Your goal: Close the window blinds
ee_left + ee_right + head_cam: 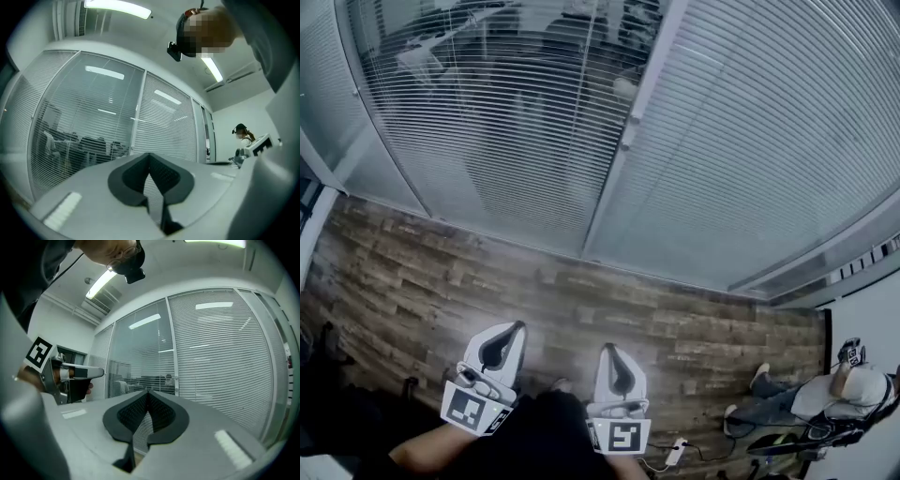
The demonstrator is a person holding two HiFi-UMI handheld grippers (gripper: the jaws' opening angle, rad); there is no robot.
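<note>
Left gripper [514, 333], right gripper [614, 354]: jaws together, empty, well apart from blinds [525, 178]. Risk: unopened jaws grasp nothing, poke and bend slats [478, 94].

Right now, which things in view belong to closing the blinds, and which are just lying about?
For the job: open-slat blinds at left; left tongs and right tongs, both shut and empty.
Lying about: closed blinds at right; seated person; white plug on the floor.
</note>
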